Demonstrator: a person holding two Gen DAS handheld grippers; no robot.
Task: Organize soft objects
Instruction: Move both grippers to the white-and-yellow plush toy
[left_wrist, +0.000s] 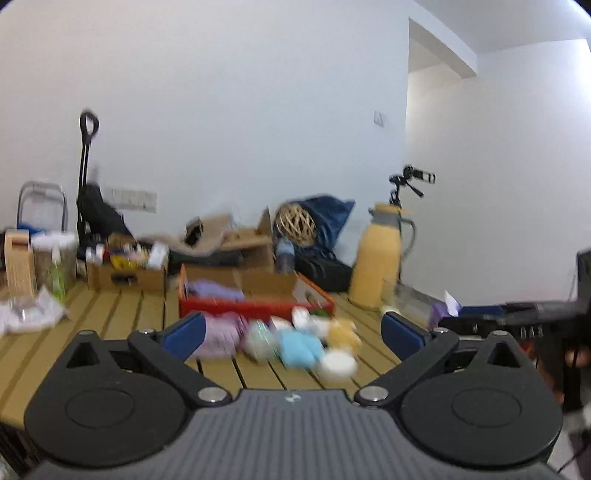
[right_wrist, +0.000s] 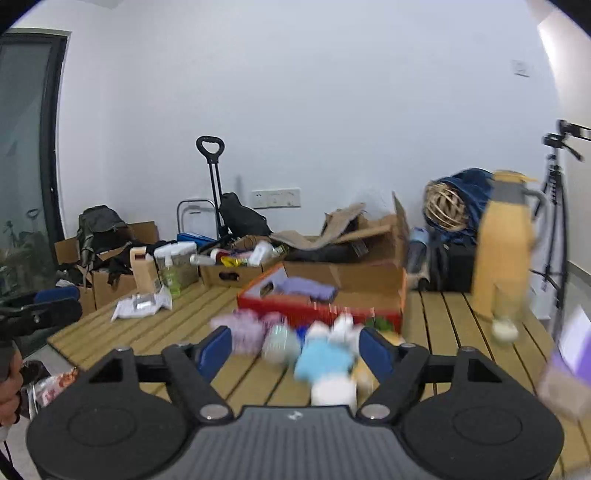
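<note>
Both views are blurred. A pile of soft things lies on the slatted wooden table (left_wrist: 110, 325): a lilac fluffy one (left_wrist: 221, 336), a light blue one (left_wrist: 299, 349), a white round one (left_wrist: 338, 363) and a yellow one (left_wrist: 345, 332). Behind the pile stands a red-sided cardboard box (left_wrist: 255, 306) with a purple cloth (left_wrist: 214, 288) inside. My left gripper (left_wrist: 293, 332) is open short of the pile, with nothing between its blue pads. My right gripper (right_wrist: 297, 350) is also open and empty, facing the same light blue thing (right_wrist: 325, 360), lilac thing (right_wrist: 245, 328) and red box (right_wrist: 317, 308).
A tall yellow jug (left_wrist: 376, 266) stands on the table at the right. Cardboard boxes (left_wrist: 125, 277) full of bottles line the far edge, with crumpled plastic (left_wrist: 33, 314) at the left. Behind are a wicker ball (left_wrist: 295, 223), a tripod (right_wrist: 554, 206) and a trolley handle (right_wrist: 212, 177).
</note>
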